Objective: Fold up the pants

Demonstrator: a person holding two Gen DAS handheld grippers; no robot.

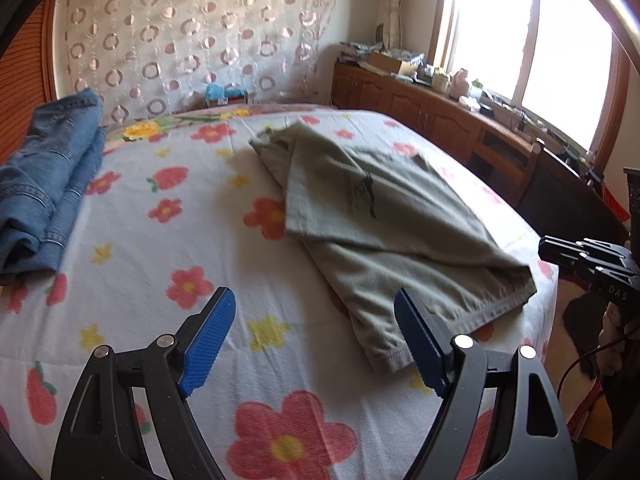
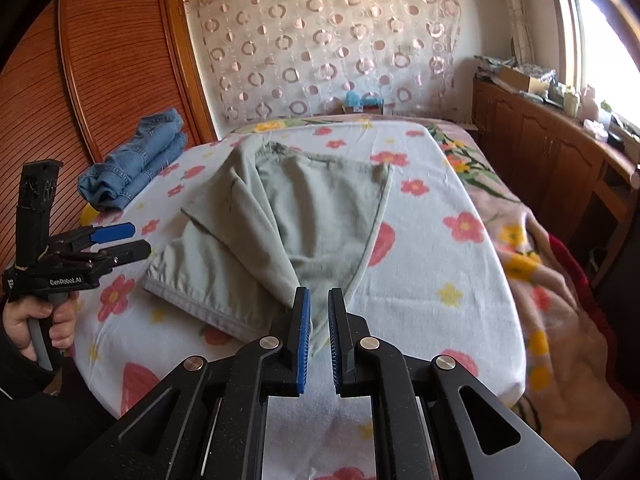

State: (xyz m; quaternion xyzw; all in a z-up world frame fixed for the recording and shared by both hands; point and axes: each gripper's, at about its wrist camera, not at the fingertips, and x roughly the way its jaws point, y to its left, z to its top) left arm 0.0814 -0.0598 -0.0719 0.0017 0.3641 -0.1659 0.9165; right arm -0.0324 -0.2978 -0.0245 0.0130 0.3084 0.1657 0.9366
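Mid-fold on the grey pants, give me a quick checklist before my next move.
1. Left tool open and empty: ok, jaws wide above the sheet.
2. Right tool free of cloth: ok, narrow gap, nothing gripped.
3. Pants layers aligned: not ok, top layer lies askew.
4. Folded jeans clear of pants: ok, apart at the bed's edge.
5. Hidden lower layers smooth: cannot tell.
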